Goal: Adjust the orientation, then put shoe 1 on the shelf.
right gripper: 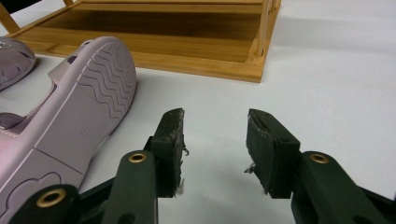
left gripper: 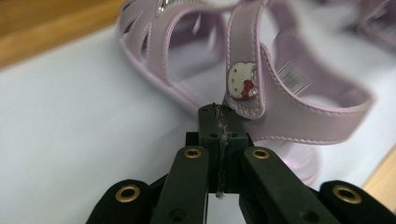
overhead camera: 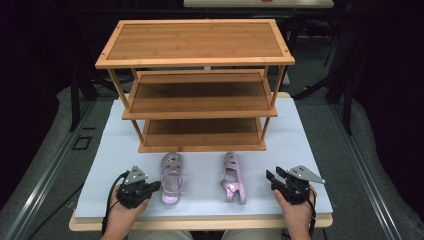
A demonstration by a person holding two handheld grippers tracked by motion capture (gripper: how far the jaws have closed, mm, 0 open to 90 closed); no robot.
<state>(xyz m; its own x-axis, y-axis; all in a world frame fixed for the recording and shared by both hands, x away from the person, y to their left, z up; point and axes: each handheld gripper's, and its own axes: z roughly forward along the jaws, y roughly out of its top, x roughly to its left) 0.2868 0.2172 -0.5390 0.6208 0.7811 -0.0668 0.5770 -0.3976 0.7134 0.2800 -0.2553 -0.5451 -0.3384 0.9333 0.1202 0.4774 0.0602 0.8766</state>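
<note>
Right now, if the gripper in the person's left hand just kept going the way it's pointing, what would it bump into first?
Probably the near pink sandal: the left gripper, jaws together, points at its ankle strap, seemingly just short of it; depth is hard to judge.

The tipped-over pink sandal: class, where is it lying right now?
In the high view, the tipped-over pink sandal lies on the table's near right, in front of the wooden shoe rack, between the upright sandal and the right gripper.

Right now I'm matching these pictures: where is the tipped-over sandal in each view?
High view: tipped sandal, lower centre, right of the upright one.
Left gripper view: blurred, top right corner, probably it.
Right gripper view: left side, sole showing.
Shared landmark: rack's bottom shelf.
</note>
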